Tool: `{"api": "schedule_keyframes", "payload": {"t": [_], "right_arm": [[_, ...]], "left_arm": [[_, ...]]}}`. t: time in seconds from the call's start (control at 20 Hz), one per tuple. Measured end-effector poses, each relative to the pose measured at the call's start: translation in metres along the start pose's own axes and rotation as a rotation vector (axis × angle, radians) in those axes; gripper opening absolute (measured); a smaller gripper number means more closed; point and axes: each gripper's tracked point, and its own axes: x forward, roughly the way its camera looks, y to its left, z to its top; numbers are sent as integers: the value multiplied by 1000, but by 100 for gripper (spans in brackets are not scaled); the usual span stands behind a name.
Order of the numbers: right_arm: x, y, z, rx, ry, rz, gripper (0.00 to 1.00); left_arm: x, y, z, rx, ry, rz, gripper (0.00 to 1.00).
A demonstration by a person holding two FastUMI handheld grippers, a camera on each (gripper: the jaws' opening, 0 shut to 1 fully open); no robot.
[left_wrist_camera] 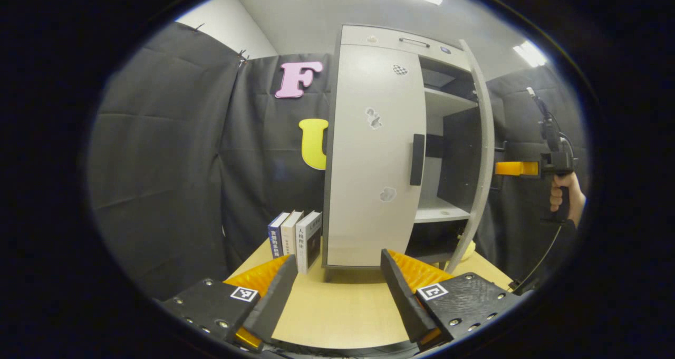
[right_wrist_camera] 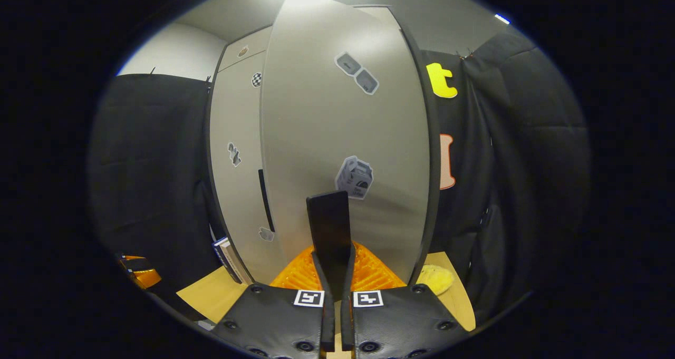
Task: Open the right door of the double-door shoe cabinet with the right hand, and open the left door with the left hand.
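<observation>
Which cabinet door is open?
The right door, swung out with shelves showing; the left door sits flat and closed.

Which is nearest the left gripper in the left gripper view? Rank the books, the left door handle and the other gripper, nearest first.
1. books, low on the table, left of the cabinet.
2. left door handle, on the shut door's edge.
3. right gripper, beyond the open right door.
</observation>
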Motion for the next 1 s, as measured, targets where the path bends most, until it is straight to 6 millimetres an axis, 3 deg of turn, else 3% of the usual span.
{"api": "schedule_keyframes", "payload": {"t": [0.6,0.9,1.0], "right_arm": [[-39,-73,1,52,4,-59,5],[-46,-147,9,106,-20,-118,4],[-41,-132,10,156,-14,-10,4]], "left_arm": [[22,-34,-2,-8,15,-22,93],[36,-55,7,-40,-4,12,94],[45,-61,12,-29,-7,19,93]]}}
